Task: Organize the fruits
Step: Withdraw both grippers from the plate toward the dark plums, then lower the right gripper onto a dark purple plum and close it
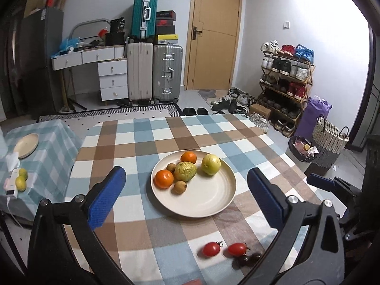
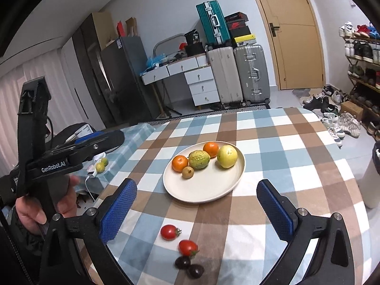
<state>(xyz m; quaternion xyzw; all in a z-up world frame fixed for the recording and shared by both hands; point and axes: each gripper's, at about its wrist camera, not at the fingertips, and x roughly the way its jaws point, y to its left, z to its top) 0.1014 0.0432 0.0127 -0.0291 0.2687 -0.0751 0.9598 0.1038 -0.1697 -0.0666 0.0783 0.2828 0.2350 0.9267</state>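
A cream plate (image 1: 213,199) (image 2: 209,185) sits mid-table holding two oranges (image 1: 163,178) (image 2: 179,163), a green bumpy fruit (image 1: 185,171) (image 2: 199,159), a yellow-green pear (image 1: 211,164) (image 2: 227,156) and small brown fruits (image 1: 179,187) (image 2: 187,172). Two red cherry tomatoes (image 1: 211,249) (image 2: 169,232) and two dark small fruits (image 1: 249,258) (image 2: 190,266) lie on the checked cloth near the front edge. My left gripper (image 1: 187,197) is open and empty above the table. My right gripper (image 2: 197,211) is open and empty, tomatoes just below it. The left gripper also shows from the side in the right wrist view (image 2: 78,152).
A low side table at the left carries an empty cream plate (image 1: 26,145), two green-yellow fruits (image 1: 21,179) (image 2: 102,165) and a white charger. Woven baskets (image 1: 327,140) and a shoe rack (image 1: 285,83) stand to the right; suitcases and drawers line the back wall.
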